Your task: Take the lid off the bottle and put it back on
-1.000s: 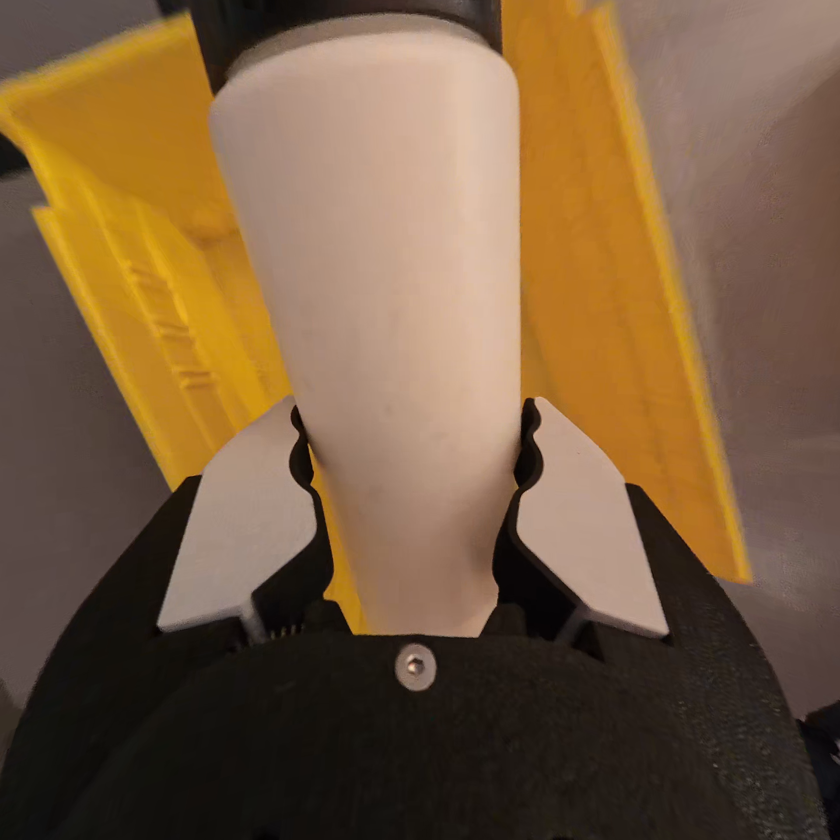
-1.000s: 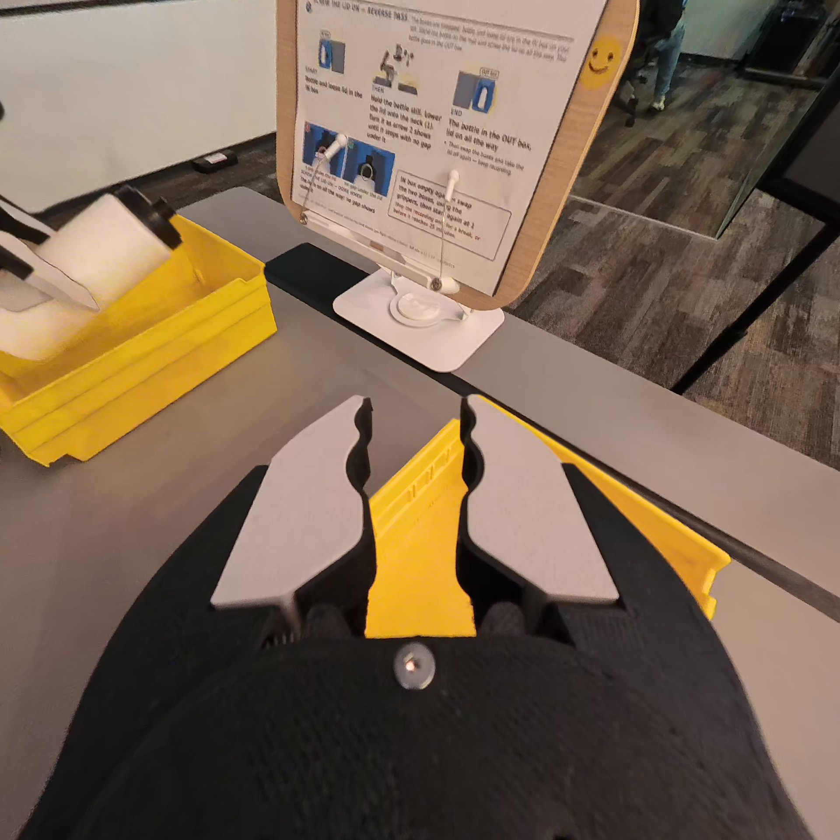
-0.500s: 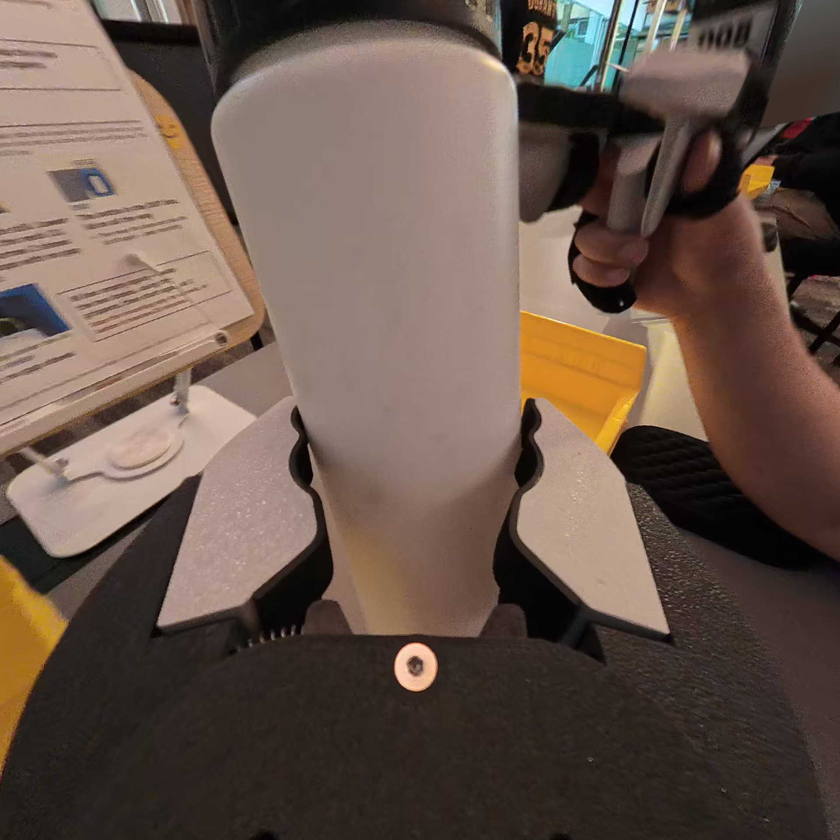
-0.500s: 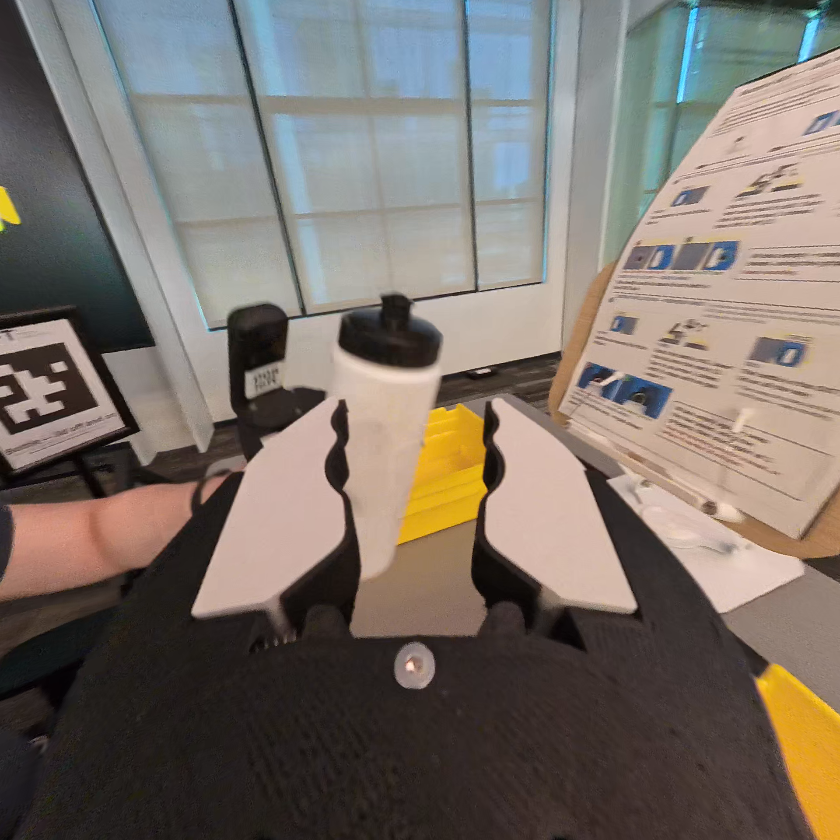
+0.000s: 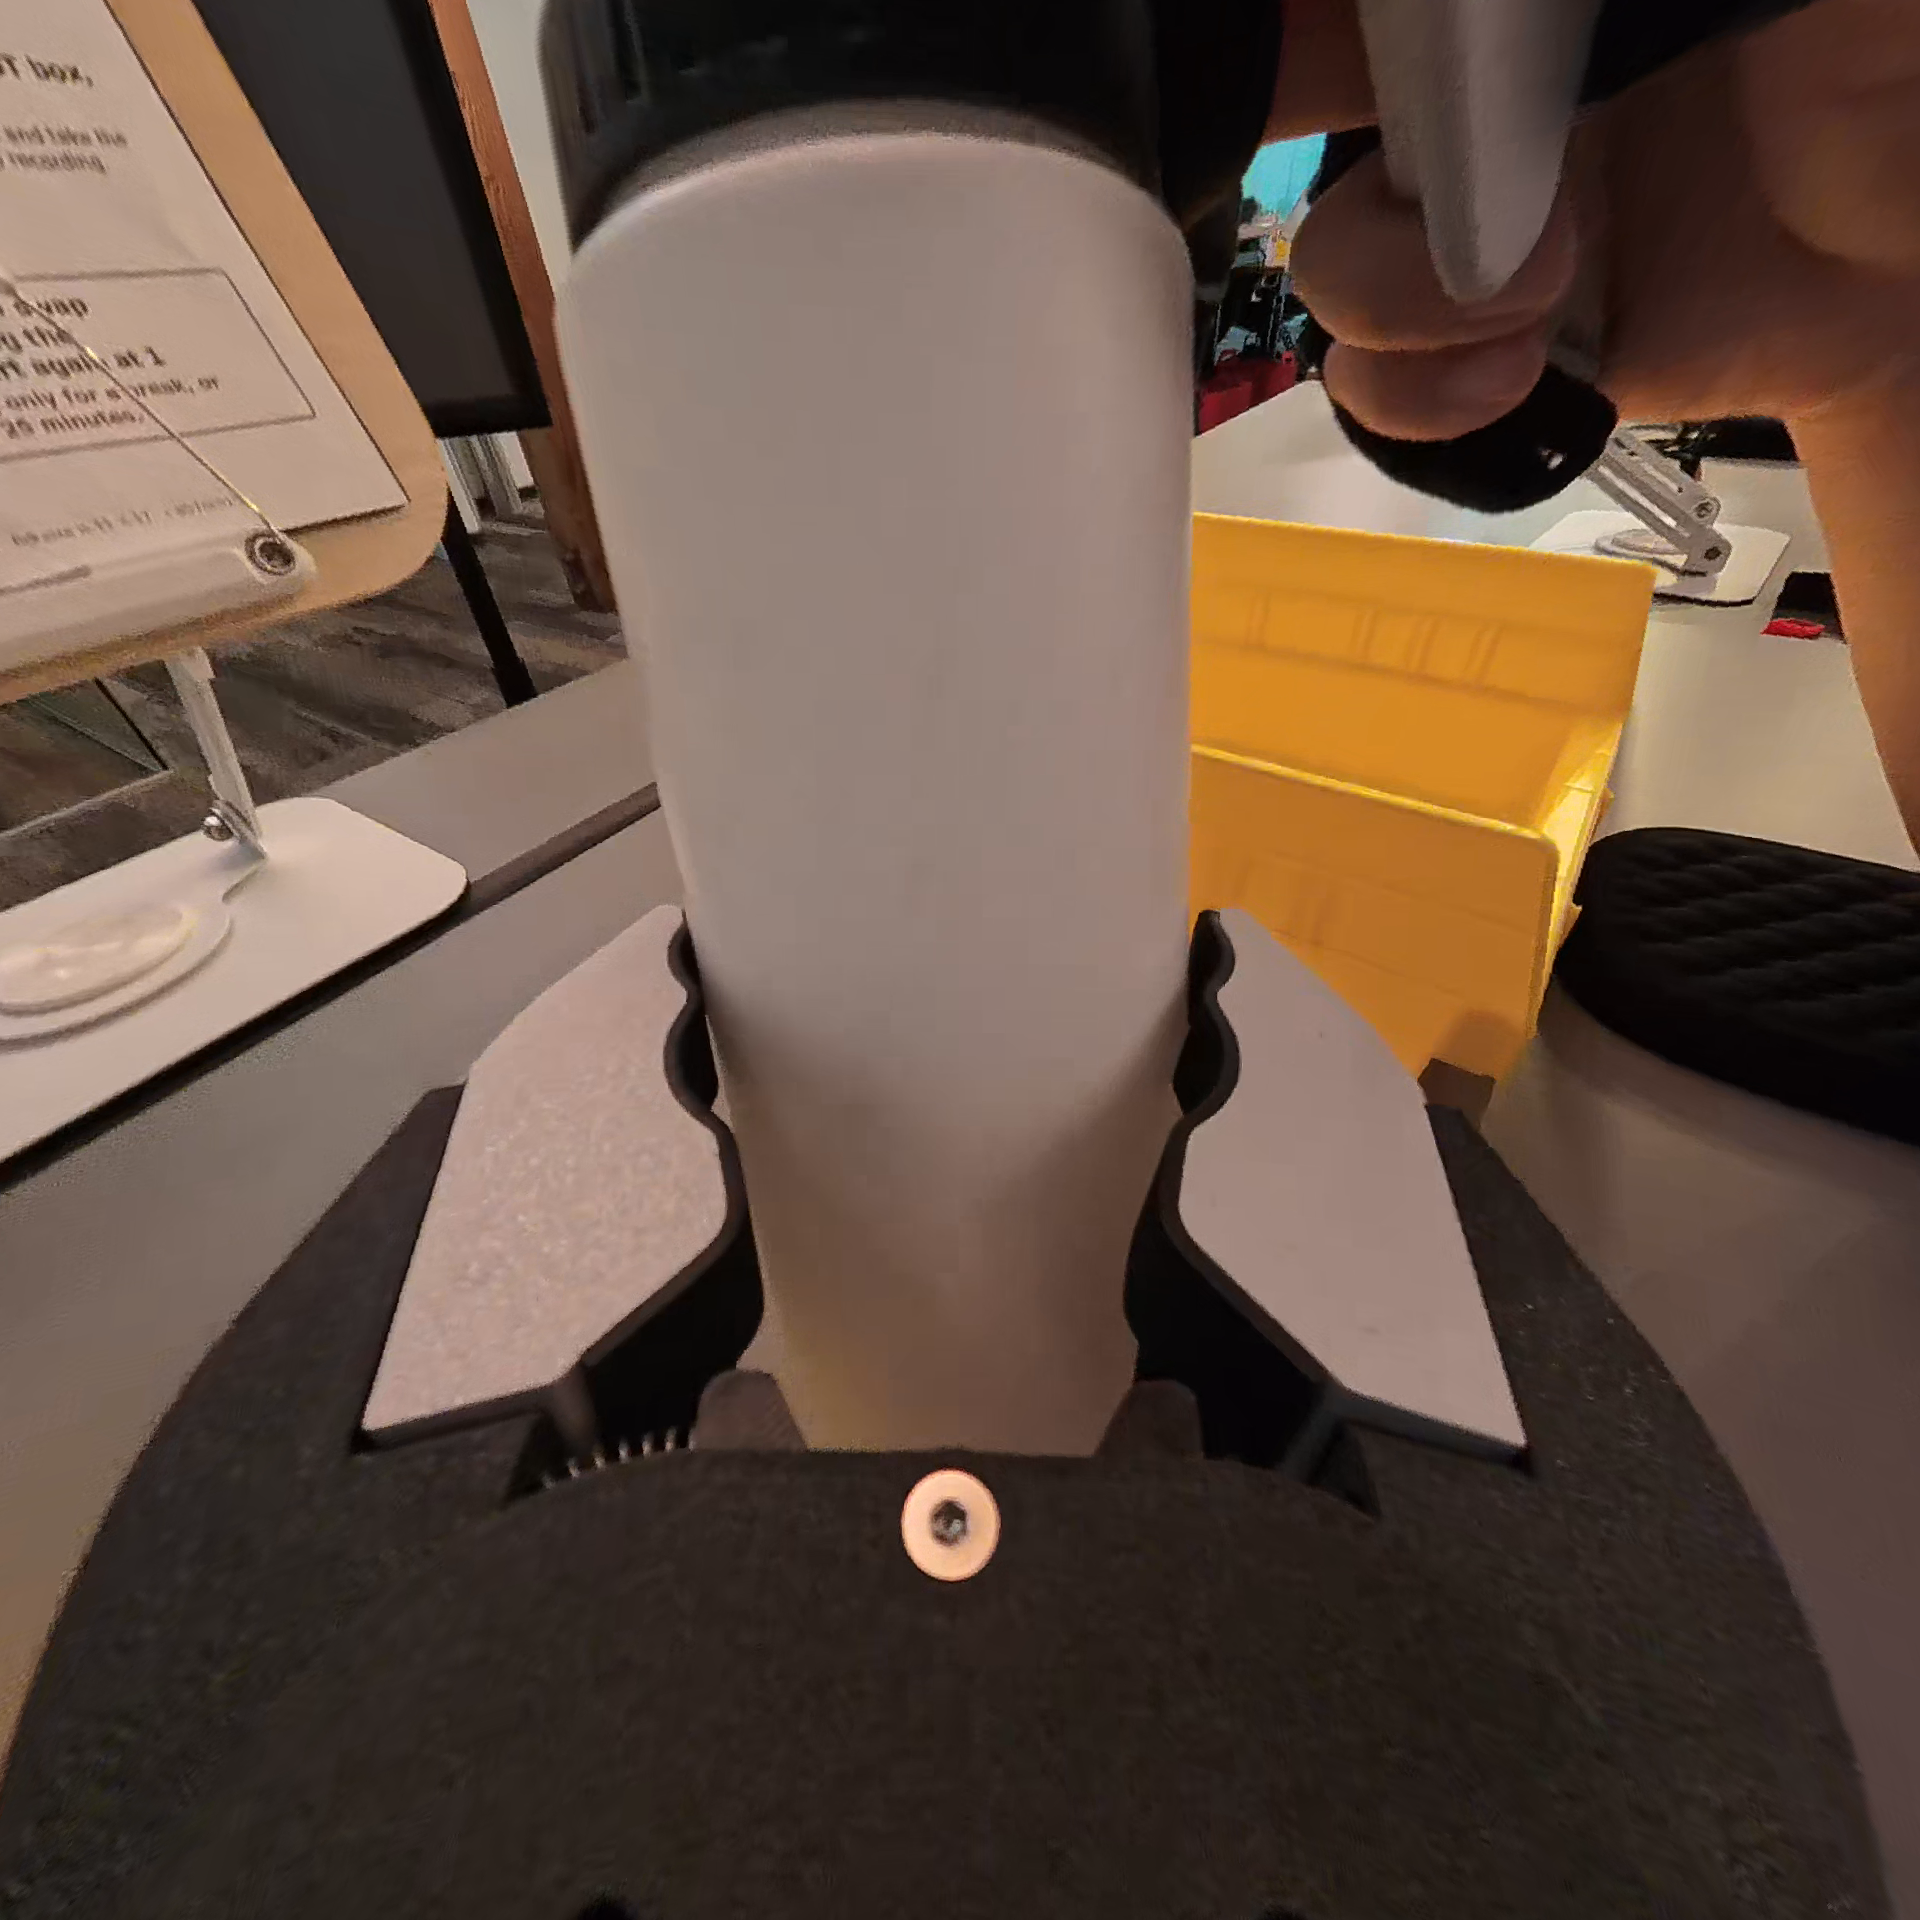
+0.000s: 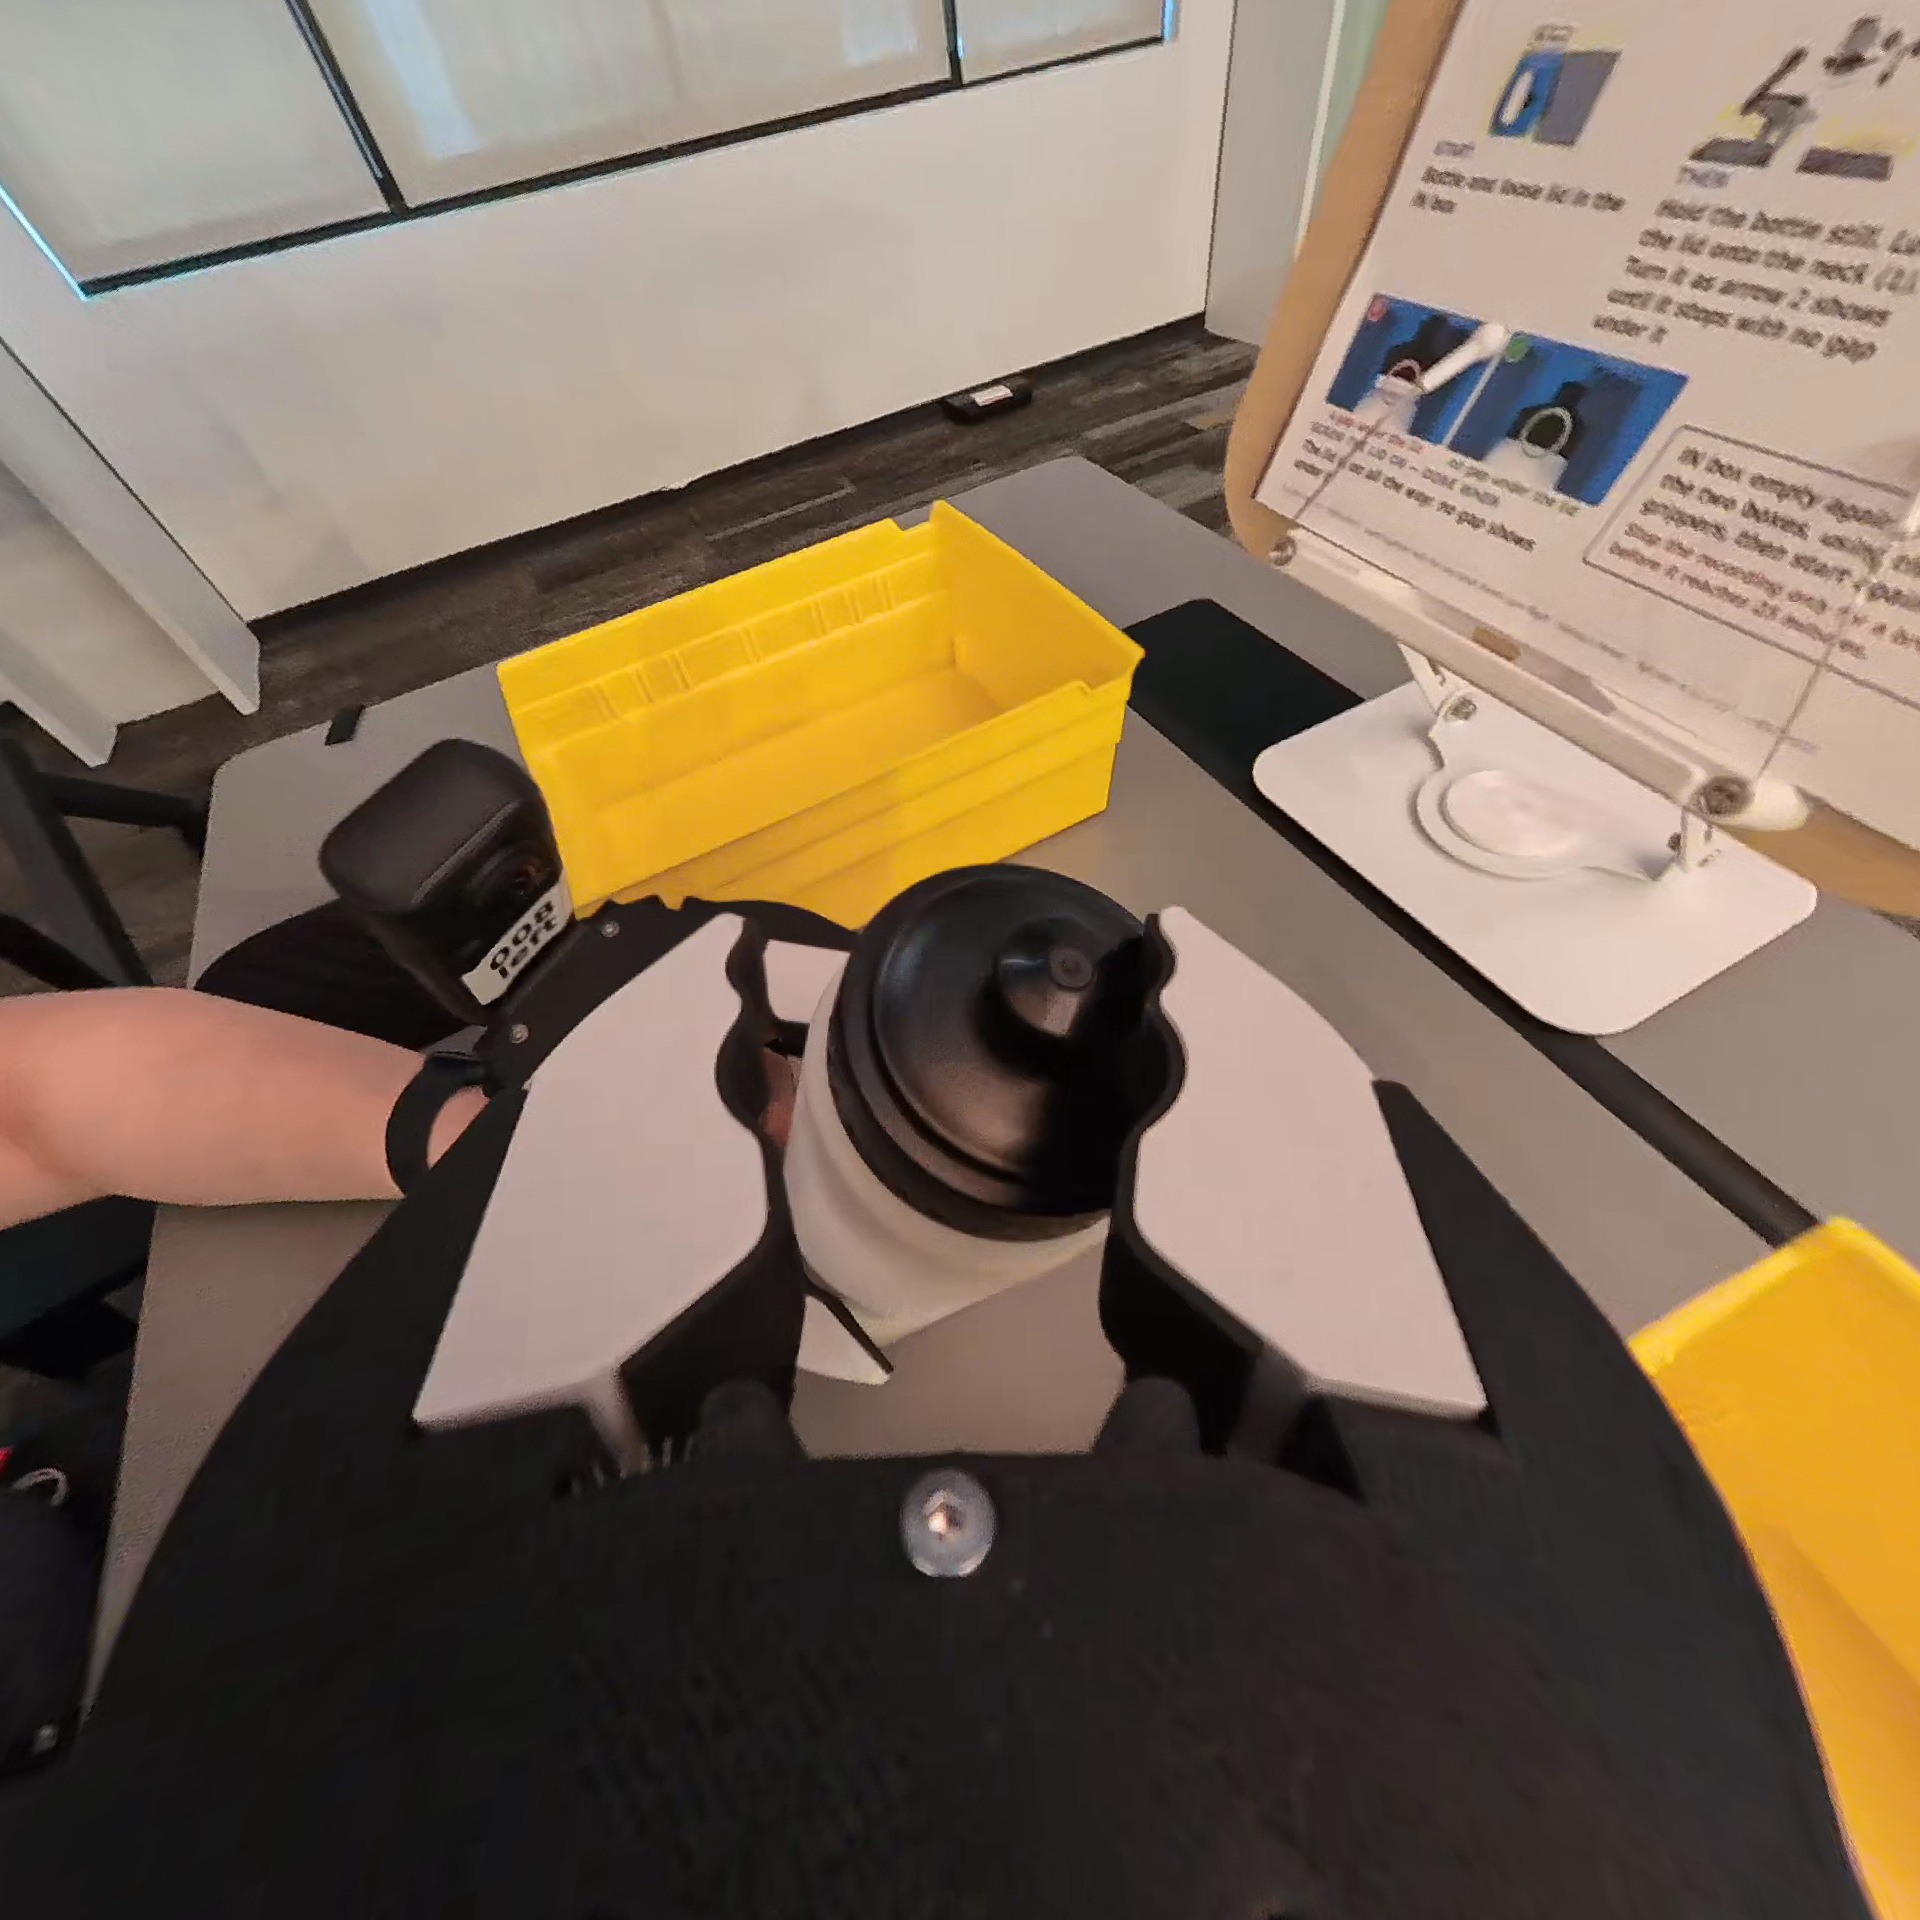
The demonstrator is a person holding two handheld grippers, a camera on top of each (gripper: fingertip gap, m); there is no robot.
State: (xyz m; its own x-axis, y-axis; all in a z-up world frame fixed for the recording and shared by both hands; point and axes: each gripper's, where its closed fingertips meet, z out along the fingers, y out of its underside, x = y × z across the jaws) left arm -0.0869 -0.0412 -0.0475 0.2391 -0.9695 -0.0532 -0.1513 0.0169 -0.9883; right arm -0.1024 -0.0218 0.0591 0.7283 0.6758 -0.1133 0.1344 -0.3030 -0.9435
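Note:
A white bottle (image 5: 883, 623) with a black lid (image 5: 883, 83) stands upright in my left gripper (image 5: 940, 956), which is shut on the bottle's lower body. In the right wrist view I look down on the lid (image 6: 997, 1039) and the bottle's shoulder (image 6: 904, 1247). My right gripper (image 6: 951, 935) is open and straddles the lid from above. Its right finger is at the lid's edge and a gap shows on the left side. The left gripper (image 6: 623, 935) and the hand holding it show behind. The hand on the right gripper (image 5: 1475, 260) shows at the upper right of the left wrist view.
An empty yellow bin (image 6: 810, 707) sits on the grey table (image 6: 1299, 1039) behind the bottle; it also shows in the left wrist view (image 5: 1403, 748). A second yellow bin (image 6: 1818, 1455) is at the near right. An instruction board (image 6: 1662, 364) stands on a white base (image 6: 1538, 852) at the right.
The left gripper lifted the bottle from over the yellow bin and turned it upright. The right gripper swung round, came close over the bottle top and now straddles the lid.

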